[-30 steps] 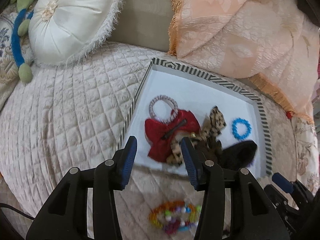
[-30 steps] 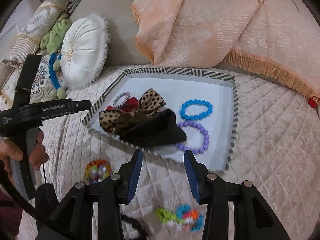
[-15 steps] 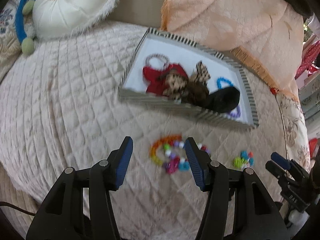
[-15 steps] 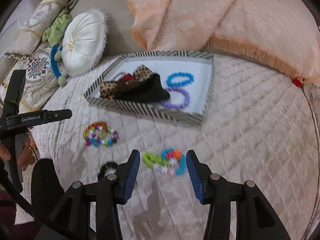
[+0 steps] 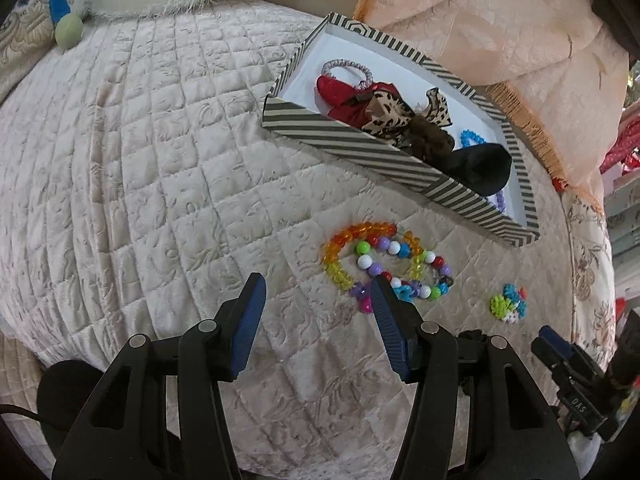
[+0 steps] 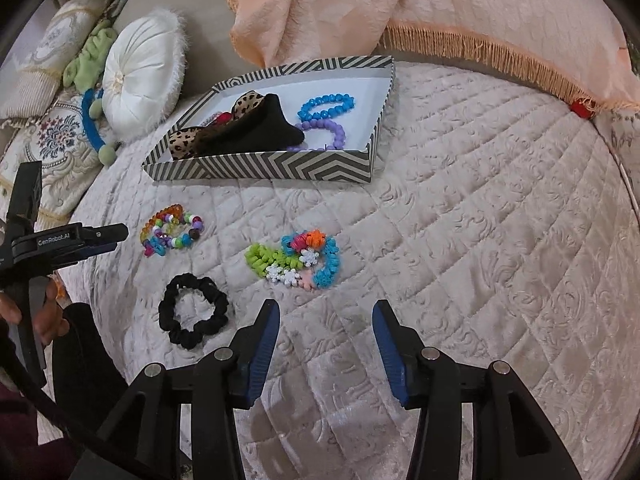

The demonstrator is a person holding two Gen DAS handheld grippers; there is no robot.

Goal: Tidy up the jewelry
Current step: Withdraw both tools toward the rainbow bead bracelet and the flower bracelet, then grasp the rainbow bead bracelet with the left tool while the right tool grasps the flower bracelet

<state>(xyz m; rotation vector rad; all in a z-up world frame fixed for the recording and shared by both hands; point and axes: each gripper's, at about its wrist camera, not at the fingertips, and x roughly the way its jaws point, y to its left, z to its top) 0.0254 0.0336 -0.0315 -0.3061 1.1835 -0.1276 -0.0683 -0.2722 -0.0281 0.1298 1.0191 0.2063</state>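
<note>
A striped box (image 5: 360, 152) on the quilted bed holds a red bow (image 5: 344, 96), a leopard bow (image 5: 392, 116), a black cloth piece (image 5: 480, 168) and blue (image 6: 326, 106) and purple (image 6: 324, 132) bead bracelets. In front of the box lie colourful bead bracelets (image 5: 384, 264) (image 6: 172, 230), loom-band bracelets (image 6: 296, 260) (image 5: 508, 304) and a black scrunchie (image 6: 194, 310). My left gripper (image 5: 316, 292) is open over the quilt, its right finger at the bead bracelets' near edge. My right gripper (image 6: 326, 312) is open and empty, just short of the loom-band bracelets.
A white round cushion (image 6: 140, 76) and a green and blue plush toy (image 6: 92, 92) lie at the back left. A peach fringed blanket (image 6: 400, 8) is piled behind the box. A hand (image 6: 36, 312) holds the left gripper at the left edge.
Both grippers have pulled back from over the box and sunk toward the quilt. The loose bracelets and the scrunchie have come into view. The left jaws stand a little wider.
</note>
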